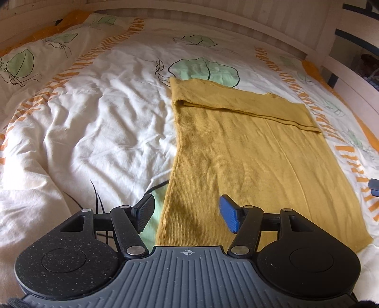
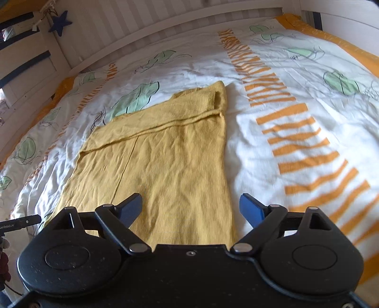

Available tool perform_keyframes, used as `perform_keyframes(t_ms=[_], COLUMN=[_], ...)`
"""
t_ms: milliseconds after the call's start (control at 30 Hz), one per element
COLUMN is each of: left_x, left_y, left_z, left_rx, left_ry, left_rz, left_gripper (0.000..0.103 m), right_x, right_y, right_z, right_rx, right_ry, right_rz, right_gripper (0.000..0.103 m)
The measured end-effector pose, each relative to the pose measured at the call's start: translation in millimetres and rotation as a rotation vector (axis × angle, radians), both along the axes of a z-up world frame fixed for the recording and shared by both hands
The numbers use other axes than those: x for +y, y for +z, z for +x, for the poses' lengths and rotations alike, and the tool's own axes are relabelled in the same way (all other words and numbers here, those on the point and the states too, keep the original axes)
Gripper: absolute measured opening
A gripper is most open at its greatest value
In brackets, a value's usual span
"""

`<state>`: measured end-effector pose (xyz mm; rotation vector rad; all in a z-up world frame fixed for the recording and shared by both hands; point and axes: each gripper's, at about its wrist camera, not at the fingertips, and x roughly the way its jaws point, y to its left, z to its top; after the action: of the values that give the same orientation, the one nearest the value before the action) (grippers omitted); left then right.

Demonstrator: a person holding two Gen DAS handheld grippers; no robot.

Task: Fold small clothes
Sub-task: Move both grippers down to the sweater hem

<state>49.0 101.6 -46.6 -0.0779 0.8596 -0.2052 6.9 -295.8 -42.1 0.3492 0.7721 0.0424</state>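
A mustard-yellow knitted garment (image 1: 248,154) lies flat on the bed, its far part folded over into a band across the top. It also shows in the right wrist view (image 2: 165,161). My left gripper (image 1: 187,214) is open and empty, hovering over the garment's near left edge. My right gripper (image 2: 191,209) is open and empty, over the garment's near right edge. The tip of the right gripper (image 1: 374,187) shows at the right edge of the left wrist view.
The bed is covered by a wrinkled white duvet (image 1: 94,123) with green leaves and orange stripes (image 2: 296,132). A white slatted bed frame (image 2: 165,26) runs along the far side. A blue star (image 2: 60,22) hangs at the far left.
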Motion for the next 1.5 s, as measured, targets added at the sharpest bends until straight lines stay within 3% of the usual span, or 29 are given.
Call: perform_keyframes(t_ms=[533, 733, 1100, 1500], left_x=[13.9, 10.9, -1.3, 2.3], left_y=[-34.9, -40.0, -49.4, -50.4], left_z=[-29.2, -26.6, -18.9, -14.3], left_rx=[0.088, 0.098, 0.109, 0.103], left_ry=[0.015, -0.005, -0.068, -0.083], left_rz=[-0.002, -0.006, -0.005, -0.033], left_gripper=[0.06, 0.069, 0.102, 0.101], right_x=[-9.4, -14.1, -13.6, -24.5], right_y=[-22.8, -30.5, -49.2, -57.9], right_z=[-43.6, -45.4, -28.8, -22.7], right_rx=[0.062, 0.094, 0.2, 0.219], right_ry=[-0.066, -0.069, 0.006, 0.043], right_rz=[0.069, 0.106, 0.189, 0.313], right_gripper=[0.098, 0.101, 0.103, 0.103])
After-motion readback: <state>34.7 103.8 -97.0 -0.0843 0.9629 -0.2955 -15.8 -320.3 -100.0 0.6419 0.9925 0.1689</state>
